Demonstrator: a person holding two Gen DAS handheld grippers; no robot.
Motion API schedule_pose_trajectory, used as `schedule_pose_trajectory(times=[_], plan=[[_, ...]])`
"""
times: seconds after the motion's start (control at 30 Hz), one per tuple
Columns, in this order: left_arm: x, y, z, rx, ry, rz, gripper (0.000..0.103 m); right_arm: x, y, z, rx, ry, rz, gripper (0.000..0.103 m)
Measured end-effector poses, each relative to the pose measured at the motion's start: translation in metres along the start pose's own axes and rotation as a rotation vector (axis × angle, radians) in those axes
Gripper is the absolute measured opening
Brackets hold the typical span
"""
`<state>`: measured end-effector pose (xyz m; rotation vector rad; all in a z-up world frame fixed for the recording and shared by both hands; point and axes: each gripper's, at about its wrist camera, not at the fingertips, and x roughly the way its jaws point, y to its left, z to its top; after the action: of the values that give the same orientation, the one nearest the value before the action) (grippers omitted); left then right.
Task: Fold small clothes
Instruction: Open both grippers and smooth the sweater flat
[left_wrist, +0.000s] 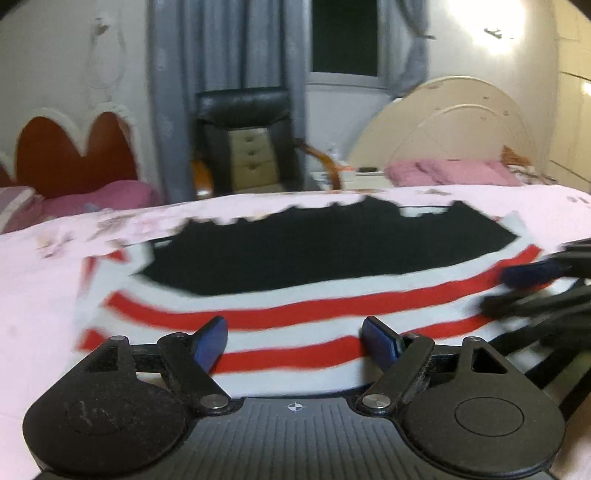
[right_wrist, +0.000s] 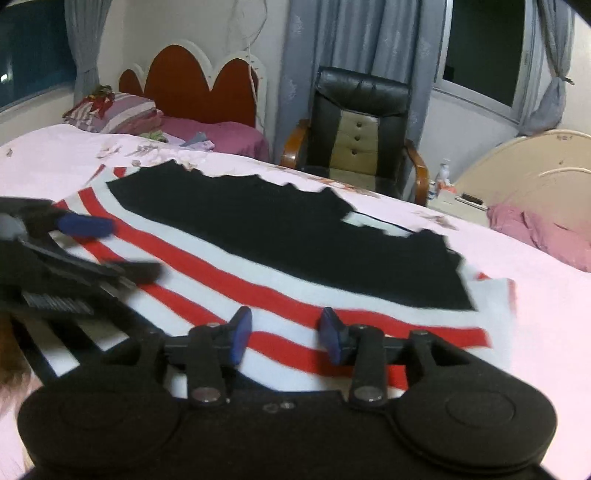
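Observation:
A small garment (left_wrist: 295, 295) with red and white stripes and a large black panel lies flat on the pink bedspread (left_wrist: 44, 280); it also shows in the right wrist view (right_wrist: 295, 266). My left gripper (left_wrist: 295, 341) is open and empty, its blue fingertips over the garment's near striped hem. My right gripper (right_wrist: 286, 334) is open and empty over the same hem, to the right. Each gripper shows blurred at the edge of the other's view: the right gripper (left_wrist: 535, 280) and the left gripper (right_wrist: 85, 240).
A black office chair (right_wrist: 362, 133) stands beyond the bed, before grey curtains. A red headboard (right_wrist: 195, 92) with pillows is at the far left, a cream headboard (right_wrist: 535, 173) with pink bedding at the right. A nightstand (right_wrist: 458, 203) holds small items.

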<state>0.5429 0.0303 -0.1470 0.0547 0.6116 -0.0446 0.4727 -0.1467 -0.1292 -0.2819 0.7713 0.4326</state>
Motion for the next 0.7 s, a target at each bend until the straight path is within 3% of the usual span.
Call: schedule_pose_trajectory(times=[0.07,0.13,0.23,0.3,0.4,0.57,0.63,0.7], plan=[[-0.011,0.027,-0.011,-0.041,0.007,0.041,0.08,-0.013,-0.023,-0.014,0.028,0.002,-0.067,0.04],[-0.017,0.054,-0.02,-0.105,0.007,0.024,0.079,-0.021,-0.051,-0.028,0.077,0.021,-0.15,0.04],[-0.016,0.05,-0.014,-0.097,0.022,0.05,0.079,-0.025,-0.073,-0.039,0.126,0.024,-0.154,0.039],[-0.024,0.04,-0.008,-0.124,0.008,0.032,0.079,-0.032,-0.064,-0.029,0.135,0.007,-0.174,0.038],[-0.038,0.013,-0.007,-0.104,-0.023,-0.023,0.079,-0.051,-0.039,-0.017,0.156,-0.072,-0.096,0.039],[-0.043,-0.032,-0.027,0.003,0.012,-0.055,0.08,-0.041,0.025,-0.023,0.085,-0.003,0.032,0.039],[-0.04,-0.041,-0.04,0.073,0.02,-0.028,0.08,-0.03,0.045,-0.034,0.036,0.042,0.006,0.039],[-0.046,-0.033,-0.039,0.061,0.018,-0.042,0.08,-0.031,0.05,-0.041,0.007,0.014,-0.022,0.039]])
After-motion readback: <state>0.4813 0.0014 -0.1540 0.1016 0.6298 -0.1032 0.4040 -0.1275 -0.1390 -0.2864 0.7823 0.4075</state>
